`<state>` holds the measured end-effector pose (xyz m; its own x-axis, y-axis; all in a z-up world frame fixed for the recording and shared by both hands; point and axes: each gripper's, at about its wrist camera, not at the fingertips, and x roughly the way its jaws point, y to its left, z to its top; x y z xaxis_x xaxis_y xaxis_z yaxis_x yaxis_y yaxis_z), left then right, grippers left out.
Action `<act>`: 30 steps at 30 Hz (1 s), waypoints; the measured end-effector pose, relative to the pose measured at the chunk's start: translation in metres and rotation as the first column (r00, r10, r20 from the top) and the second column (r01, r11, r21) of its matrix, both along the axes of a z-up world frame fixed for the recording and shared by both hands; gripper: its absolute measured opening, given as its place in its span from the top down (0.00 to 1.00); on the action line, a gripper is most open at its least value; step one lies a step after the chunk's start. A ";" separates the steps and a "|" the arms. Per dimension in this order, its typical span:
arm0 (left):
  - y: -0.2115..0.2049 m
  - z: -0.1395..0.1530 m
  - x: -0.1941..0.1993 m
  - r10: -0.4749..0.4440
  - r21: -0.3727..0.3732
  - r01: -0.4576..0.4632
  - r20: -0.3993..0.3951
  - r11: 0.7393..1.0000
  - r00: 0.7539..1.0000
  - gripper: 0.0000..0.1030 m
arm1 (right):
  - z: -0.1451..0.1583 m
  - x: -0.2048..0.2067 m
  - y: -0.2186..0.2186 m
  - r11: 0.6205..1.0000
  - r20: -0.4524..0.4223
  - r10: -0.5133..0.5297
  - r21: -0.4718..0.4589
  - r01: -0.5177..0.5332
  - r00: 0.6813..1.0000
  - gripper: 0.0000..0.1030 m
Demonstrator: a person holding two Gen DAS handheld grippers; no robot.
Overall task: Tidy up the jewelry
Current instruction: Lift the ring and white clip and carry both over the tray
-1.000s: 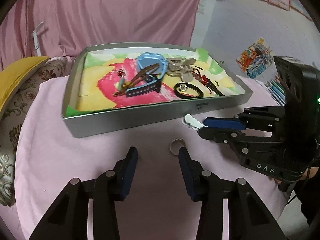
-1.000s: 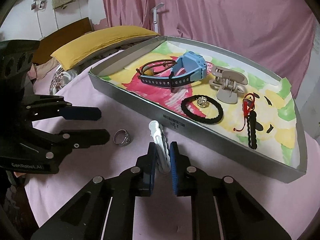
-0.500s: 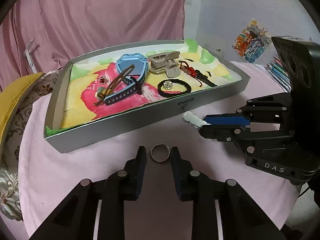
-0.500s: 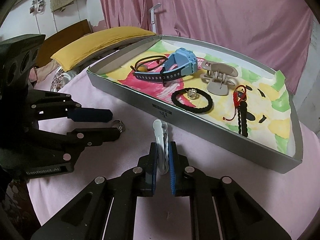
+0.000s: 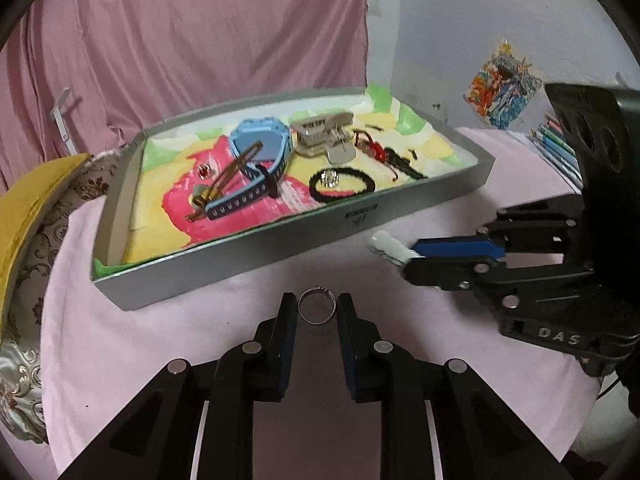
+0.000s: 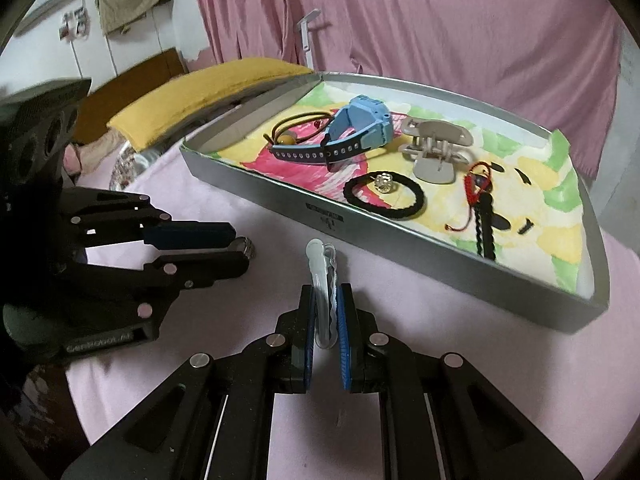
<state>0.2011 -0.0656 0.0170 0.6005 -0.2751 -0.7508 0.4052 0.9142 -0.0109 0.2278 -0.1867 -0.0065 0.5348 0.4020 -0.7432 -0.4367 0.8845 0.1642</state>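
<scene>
A silver ring (image 5: 316, 310) sits between the pads of my left gripper (image 5: 317, 308), which is shut on it low over the pink cloth; from the right wrist the ring (image 6: 245, 246) shows at that gripper's (image 6: 239, 248) tips. My right gripper (image 6: 325, 300) is shut on a white hair clip (image 6: 323, 276) that sticks out forward, also seen from the left as the white hair clip (image 5: 388, 246). Just beyond both stands the grey tray (image 6: 440, 264) with its painted paper lining.
The tray (image 5: 280, 252) holds a blue watch (image 5: 260, 152), a beige claw clip (image 5: 324, 136), a black hair tie (image 5: 342, 186), a red and black cord (image 5: 384, 154) and a brown band. A yellow cushion (image 6: 208, 92) lies left, coloured pencils (image 5: 556, 148) right.
My left gripper has come up to the ring and closed on it; a second ago it stood open behind the ring. The right gripper has kept still with the clip.
</scene>
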 end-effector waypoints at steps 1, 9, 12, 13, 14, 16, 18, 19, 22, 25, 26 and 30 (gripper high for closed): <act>-0.001 0.002 -0.002 0.008 0.006 -0.008 0.022 1.000 1.000 0.81 | 0.002 -0.004 -0.003 1.000 0.011 -0.006 0.015 0.006 1.000 0.91; -0.003 0.022 -0.002 0.062 -0.045 -0.056 0.135 0.997 0.989 0.81 | 0.020 -0.025 -0.026 0.992 0.124 -0.095 0.095 0.084 0.988 0.91; -0.001 0.033 0.007 0.116 -0.099 -0.099 0.178 0.990 0.977 0.81 | 0.031 -0.025 -0.037 0.984 0.187 -0.154 0.115 0.134 0.970 0.91; 0.000 0.039 0.013 0.147 -0.133 -0.122 0.196 0.984 0.969 0.81 | 0.036 -0.021 -0.042 0.980 0.204 -0.179 0.122 0.156 0.963 0.91; 0.000 0.044 0.018 0.170 -0.165 -0.136 0.215 0.977 0.962 0.81 | 0.041 -0.017 -0.044 0.977 0.220 -0.199 0.121 0.176 0.955 0.91; 0.000 0.054 0.029 0.210 -0.208 -0.157 0.263 0.965 0.942 0.81 | 0.053 -0.007 -0.047 0.968 0.282 -0.249 0.103 0.229 0.927 0.91; -0.002 0.065 0.039 0.239 -0.238 -0.165 0.322 0.957 0.916 0.81 | 0.063 0.003 -0.051 0.958 0.323 -0.287 0.102 0.269 0.902 0.91; -0.003 0.068 0.042 0.245 -0.247 -0.165 0.340 0.955 0.908 0.81 | 0.068 0.009 -0.054 0.951 0.347 -0.309 0.109 0.289 0.886 0.91; -0.010 0.079 0.055 0.264 -0.275 -0.159 0.402 0.948 0.877 0.81 | 0.080 0.023 -0.061 0.934 0.410 -0.356 0.131 0.333 0.840 0.91; -0.022 0.084 0.069 0.262 -0.282 -0.142 0.454 0.949 0.852 0.81 | 0.084 0.039 -0.063 0.924 0.450 -0.379 0.130 0.361 0.809 0.91; -0.026 0.084 0.073 0.260 -0.279 -0.139 0.464 0.950 0.847 0.81 | 0.085 0.041 -0.062 0.922 0.456 -0.384 0.135 0.364 0.803 0.91; -0.040 0.080 0.085 0.244 -0.259 -0.126 0.495 0.957 0.834 0.81 | 0.081 0.061 -0.066 0.912 0.468 -0.407 0.157 0.380 0.784 0.91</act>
